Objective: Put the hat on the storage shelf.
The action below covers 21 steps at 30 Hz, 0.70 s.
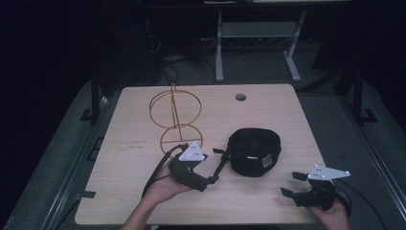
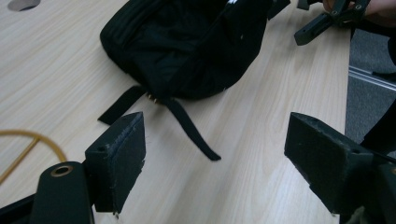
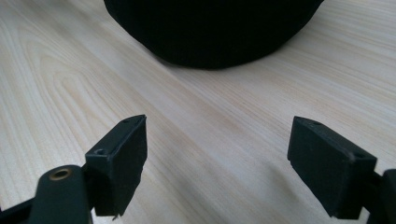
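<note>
Cap: I see the black cap (image 1: 253,151) flat mid-worktop (image 1: 268,105), straps (image 2: 189,128) toward my left claw (image 1: 214,165) | left claw: jaws apart, empty, just short of straps | right claw (image 1: 291,184): jaws apart, empty, near cap | wire stand (image 1: 174,117) behind left.

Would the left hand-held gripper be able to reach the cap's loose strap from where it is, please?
Probably yes: the left hand-held gripper is open, and bare table lies between it and the strap of the cap.
</note>
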{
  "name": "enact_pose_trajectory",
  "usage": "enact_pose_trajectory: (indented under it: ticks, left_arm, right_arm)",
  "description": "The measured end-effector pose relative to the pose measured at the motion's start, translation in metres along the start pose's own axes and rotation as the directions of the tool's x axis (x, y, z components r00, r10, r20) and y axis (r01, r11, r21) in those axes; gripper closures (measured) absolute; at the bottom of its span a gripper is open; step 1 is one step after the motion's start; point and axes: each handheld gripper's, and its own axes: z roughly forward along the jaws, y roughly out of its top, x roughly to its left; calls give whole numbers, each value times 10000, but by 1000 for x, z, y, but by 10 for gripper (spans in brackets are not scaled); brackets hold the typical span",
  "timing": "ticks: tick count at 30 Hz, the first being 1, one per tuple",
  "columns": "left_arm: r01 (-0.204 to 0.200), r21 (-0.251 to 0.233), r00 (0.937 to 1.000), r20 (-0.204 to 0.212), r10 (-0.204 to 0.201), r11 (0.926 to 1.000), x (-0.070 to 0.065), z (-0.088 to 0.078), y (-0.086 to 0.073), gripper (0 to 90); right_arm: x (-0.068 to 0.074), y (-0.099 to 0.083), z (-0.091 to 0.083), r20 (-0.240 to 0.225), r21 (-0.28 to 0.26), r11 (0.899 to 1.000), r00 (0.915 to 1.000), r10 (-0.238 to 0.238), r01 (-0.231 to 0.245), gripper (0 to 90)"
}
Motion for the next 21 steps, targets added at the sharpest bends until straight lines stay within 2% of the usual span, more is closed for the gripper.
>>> enact_pose_trajectory:
  ticks: [4,7,12,15,21]
  left_arm:
    - [-92,-69,9997,245,93,9999,-3,8,12,210]
    - [-259,74,9990,374,257,9996,-4,14,19,213]
    - [-435,98,9981,431,430,9990,-5,21,30,213]
    - [-576,-51,9977,363,578,9983,-8,26,40,218]
    - [-777,52,9955,550,773,9970,-8,37,52,224]
  right_arm:
    - [1,0,0,22,-19,10000,10000,-50,50,196]
    - [1,0,0,12,-43,10000,10000,-61,61,196]
    - [2,0,0,-21,12,9999,9999,-134,134,196]
    - [1,-1,-1,-46,-51,10000,10000,-21,21,196]
    - [1,-1,-1,-65,-47,10000,10000,-65,64,196]
